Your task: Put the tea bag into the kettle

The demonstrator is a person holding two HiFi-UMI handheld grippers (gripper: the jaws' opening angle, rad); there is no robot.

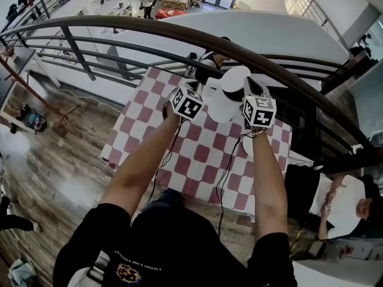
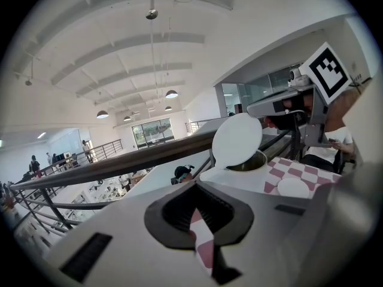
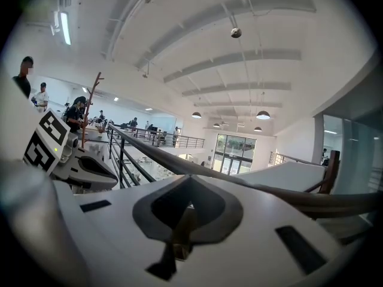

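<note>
The right gripper's [image 3: 184, 215] jaws are clamped on a thin olive-brown tea bag [image 3: 178, 237], held just right of a white plastic electric kettle [image 1: 222, 103]; the head view does not show the bag. The left gripper's [image 2: 200, 220] jaws are drawn together on nothing, a sliver of checked cloth showing through the slit, just left of the kettle. The kettle's round white lid [image 2: 237, 137] stands tipped up, leaving the mouth uncovered. Under the kettle lies a red-and-white checked tablecloth [image 1: 197, 160]. Beyond the kettle curves a dark wooden handrail [image 1: 149, 28] over black metal bars.
</note>
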